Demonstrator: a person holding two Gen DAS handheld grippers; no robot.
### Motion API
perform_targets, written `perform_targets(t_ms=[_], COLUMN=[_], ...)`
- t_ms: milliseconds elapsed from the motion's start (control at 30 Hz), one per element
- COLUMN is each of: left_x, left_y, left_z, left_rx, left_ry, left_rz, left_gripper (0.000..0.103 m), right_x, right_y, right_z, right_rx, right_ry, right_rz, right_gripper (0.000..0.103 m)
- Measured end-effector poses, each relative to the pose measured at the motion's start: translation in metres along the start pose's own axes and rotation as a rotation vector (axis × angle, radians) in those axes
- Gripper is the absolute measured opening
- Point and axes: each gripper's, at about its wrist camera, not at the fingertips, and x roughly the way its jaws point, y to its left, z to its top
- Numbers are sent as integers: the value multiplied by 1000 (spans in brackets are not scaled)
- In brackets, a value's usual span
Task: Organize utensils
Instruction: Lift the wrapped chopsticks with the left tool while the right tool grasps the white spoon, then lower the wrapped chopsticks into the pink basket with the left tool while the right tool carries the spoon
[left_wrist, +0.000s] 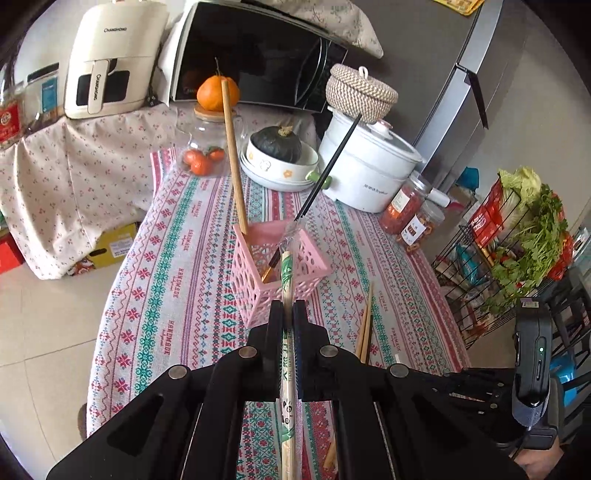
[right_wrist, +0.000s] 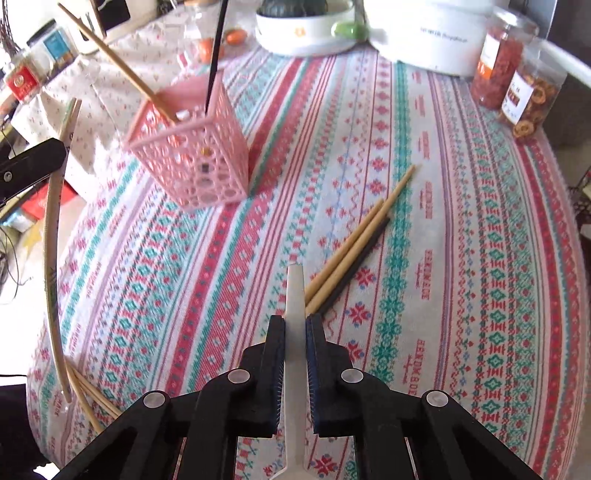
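Note:
A pink openwork basket stands on the patterned tablecloth and holds a wooden chopstick and a black chopstick. My left gripper is shut on a wrapped pair of chopsticks, its tip just before the basket's near rim; the same pair shows at the left in the right wrist view. My right gripper is shut on a white plastic utensil handle above the cloth. Loose wooden and dark chopsticks lie ahead of it.
Behind the basket stand a bowl with a squash, a white cooker, a glass jar with oranges and two snack jars. More chopsticks lie at the near left table edge. A vegetable rack stands right of the table.

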Motion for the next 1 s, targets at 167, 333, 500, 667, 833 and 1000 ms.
perform_targets(t_ms=[167, 333, 500, 667, 833, 1000], left_x=[-29, -42, -32, -8, 15, 36], left_y=[-8, -22, -28, -36, -41, -48], left_z=[20, 39, 57, 65, 64, 56], left_rx=[27, 110, 89, 93, 104, 153], left_ry=[-216, -433, -563, -647, -710, -750], left_rz=[-10, 1, 23, 91, 129, 164], left_gripper=[5, 5, 5, 5, 5, 5], right_x=[-21, -54, -62, -63, -61, -61], right_y=[-10, -18, -23, -26, -29, -31], right_z=[19, 28, 38, 43, 44, 45], right_rx=[30, 46, 69, 79, 84, 88], right_ry=[-120, -221, -278, -285, -293, -309], right_rz=[15, 15, 23, 31, 36, 37], right_gripper=[8, 8, 8, 8, 8, 8])
